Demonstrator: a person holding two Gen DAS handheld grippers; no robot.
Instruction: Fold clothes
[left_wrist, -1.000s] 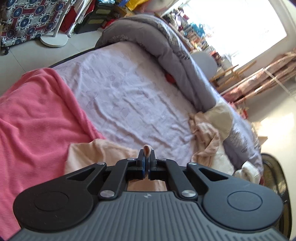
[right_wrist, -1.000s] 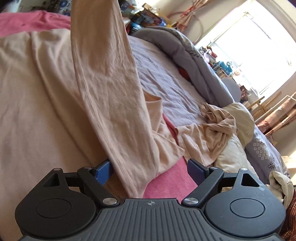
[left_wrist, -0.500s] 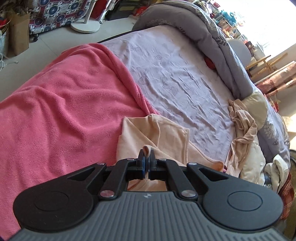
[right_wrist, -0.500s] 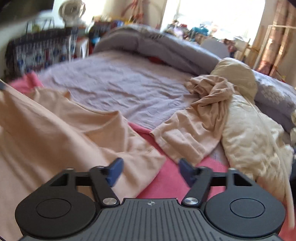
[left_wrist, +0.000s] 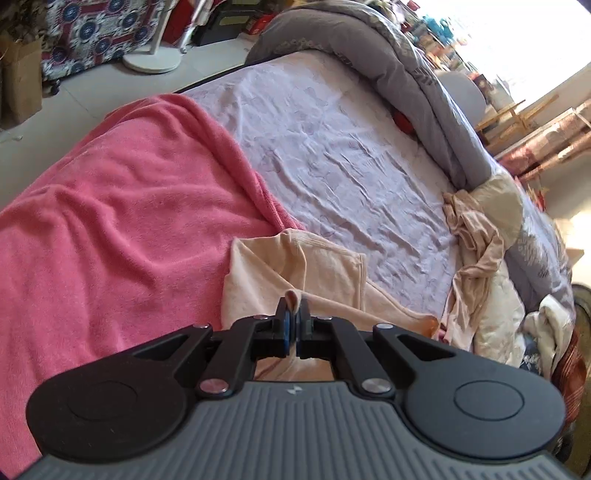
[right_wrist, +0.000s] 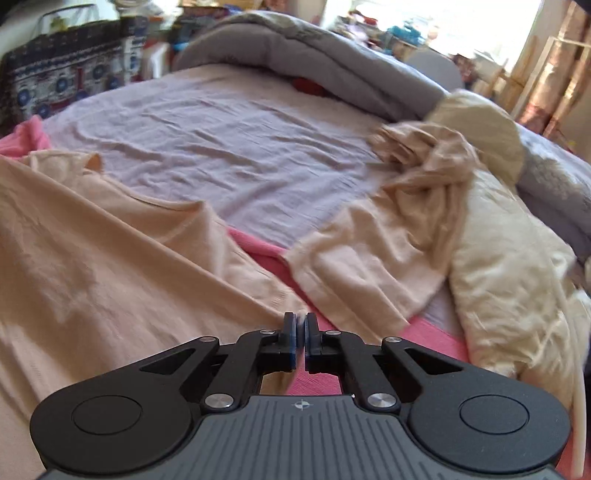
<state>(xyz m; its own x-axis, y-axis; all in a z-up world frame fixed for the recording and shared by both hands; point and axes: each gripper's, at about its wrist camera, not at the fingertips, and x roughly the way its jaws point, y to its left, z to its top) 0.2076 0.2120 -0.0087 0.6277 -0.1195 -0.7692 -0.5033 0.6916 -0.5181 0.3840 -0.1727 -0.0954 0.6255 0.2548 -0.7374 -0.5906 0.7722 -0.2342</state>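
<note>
Left wrist view: peach garment (left_wrist: 280, 273) lies on the bed, partly over the pink blanket (left_wrist: 122, 221), partly over the lilac sheet (left_wrist: 332, 155). Left gripper (left_wrist: 294, 314) jaws pinch a fold of it. Right gripper (right_wrist: 300, 325) jaws are nearly together at the garment's edge (right_wrist: 110, 273); cannot tell if cloth is caught. Second peach garment (right_wrist: 399, 221) lies crumpled near the cream quilt (right_wrist: 509, 258).

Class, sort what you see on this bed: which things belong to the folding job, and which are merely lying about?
In the job:
- flat peach long-sleeved top
- left gripper, jaws shut on its fabric
- right gripper, jaws shut at its edge

Lying about:
- pink fleece blanket
- rolled grey duvet
- crumpled peach garment
- cream quilted bundle
</note>
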